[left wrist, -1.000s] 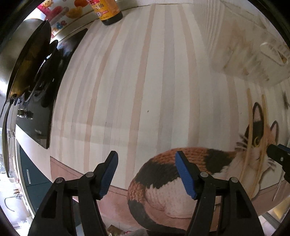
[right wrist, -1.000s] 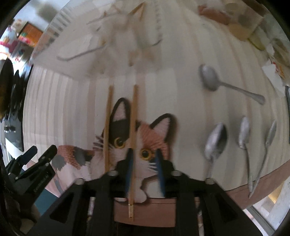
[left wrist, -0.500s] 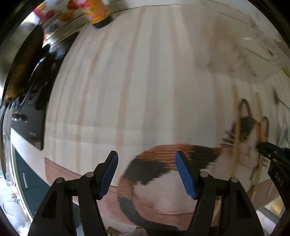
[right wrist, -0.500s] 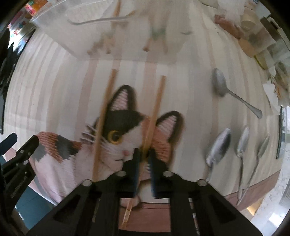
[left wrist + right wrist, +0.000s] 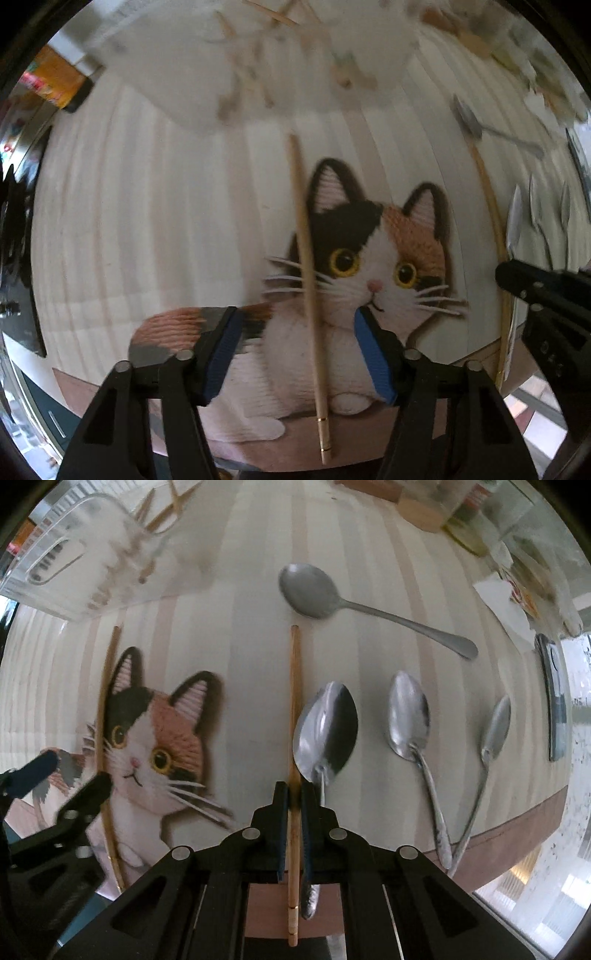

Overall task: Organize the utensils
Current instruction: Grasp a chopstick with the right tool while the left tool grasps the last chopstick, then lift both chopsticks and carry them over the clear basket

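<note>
Both grippers have shifted: the right gripper (image 5: 293,801) now clamps one chopstick (image 5: 294,701); the left gripper (image 5: 295,350), jaws closing, straddles another chopstick (image 5: 308,280) near the counter's (image 5: 147,206) front edge.

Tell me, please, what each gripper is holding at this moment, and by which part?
The right gripper is shut on a chopstick, gripping toward its thick end. The left gripper holds nothing; its jaws are closing around the other chopstick.

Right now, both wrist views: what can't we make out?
- Clear bin, left wrist view: motion blur smears its contents.
- Chopstick in the right gripper, right wrist view: whether it is off the mat.
- Clutter at the far edge, right wrist view: blurred, cut by the rim.
</note>
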A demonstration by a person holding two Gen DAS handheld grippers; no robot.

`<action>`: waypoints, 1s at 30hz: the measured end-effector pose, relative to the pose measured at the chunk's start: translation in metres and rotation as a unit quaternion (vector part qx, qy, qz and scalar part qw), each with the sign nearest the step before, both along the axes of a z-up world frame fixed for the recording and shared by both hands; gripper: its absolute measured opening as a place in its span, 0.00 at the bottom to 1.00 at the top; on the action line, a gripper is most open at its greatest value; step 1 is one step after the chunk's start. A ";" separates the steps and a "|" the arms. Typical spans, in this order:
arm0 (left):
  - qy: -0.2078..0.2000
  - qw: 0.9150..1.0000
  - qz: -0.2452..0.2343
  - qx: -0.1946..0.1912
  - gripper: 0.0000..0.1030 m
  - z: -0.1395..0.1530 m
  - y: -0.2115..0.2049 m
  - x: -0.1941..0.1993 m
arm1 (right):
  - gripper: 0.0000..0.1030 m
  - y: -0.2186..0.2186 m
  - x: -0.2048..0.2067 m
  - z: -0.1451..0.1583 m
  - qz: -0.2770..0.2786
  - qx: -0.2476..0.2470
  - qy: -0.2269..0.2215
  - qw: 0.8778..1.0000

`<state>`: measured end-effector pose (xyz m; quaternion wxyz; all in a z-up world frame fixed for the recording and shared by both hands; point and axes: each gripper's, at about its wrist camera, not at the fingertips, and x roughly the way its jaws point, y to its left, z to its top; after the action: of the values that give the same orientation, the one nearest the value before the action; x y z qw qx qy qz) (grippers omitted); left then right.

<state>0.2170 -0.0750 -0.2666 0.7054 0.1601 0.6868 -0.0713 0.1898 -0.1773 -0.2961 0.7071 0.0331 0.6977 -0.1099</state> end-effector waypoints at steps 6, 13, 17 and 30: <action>0.008 0.999 0.028 -0.021 0.05 0.004 0.014 0.008 | 0.07 -0.018 -0.004 -0.003 -0.006 0.002 0.002 1.000; 0.019 0.996 0.073 -0.042 0.05 0.006 0.046 0.014 | 0.07 0.027 0.016 -0.004 -0.006 0.020 -0.003 1.000; 0.020 0.996 0.066 -0.057 0.05 0.007 0.045 0.016 | 0.07 0.053 0.023 -0.009 0.026 0.025 0.000 0.999; 0.020 0.995 0.070 -0.073 0.07 0.006 0.052 0.020 | 0.08 0.060 0.026 -0.010 0.041 0.009 0.012 0.999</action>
<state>0.2371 -0.0230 -0.2606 0.7042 0.0586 0.7036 -0.0749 0.2161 -0.1177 -0.3060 0.7019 0.0093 0.7082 -0.0751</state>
